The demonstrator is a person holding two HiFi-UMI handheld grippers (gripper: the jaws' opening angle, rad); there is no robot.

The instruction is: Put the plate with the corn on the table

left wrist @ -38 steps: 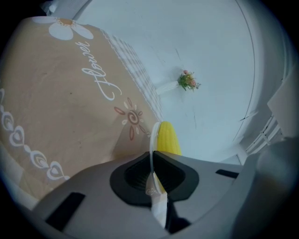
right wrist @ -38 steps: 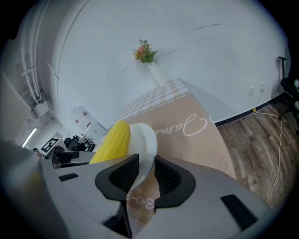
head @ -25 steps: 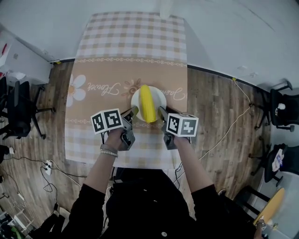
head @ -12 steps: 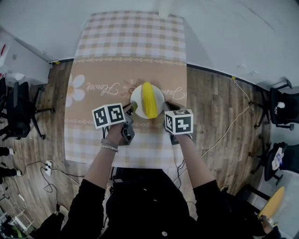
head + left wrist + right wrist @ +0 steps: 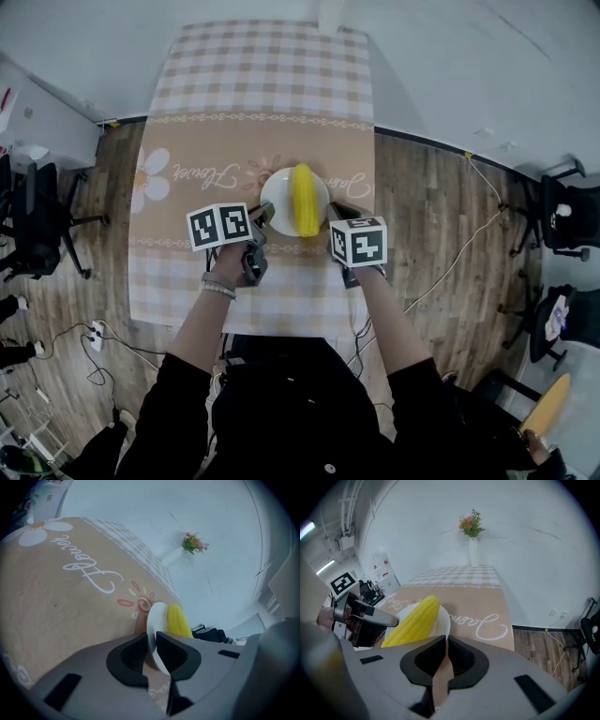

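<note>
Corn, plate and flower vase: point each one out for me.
corn (image 5: pixel 304 199), head view, middle of the cob
plate (image 5: pixel 275 199), head view, bare left part beside the cob
vase (image 5: pixel 473 552), right gripper view, white body under the flowers

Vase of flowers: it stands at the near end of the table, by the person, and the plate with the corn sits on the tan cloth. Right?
Wrong in one respect: the vase of flowers stands at the far end of the table, not the near one, as the right gripper view shows. The plate with the corn does sit on the tan cloth.
</note>
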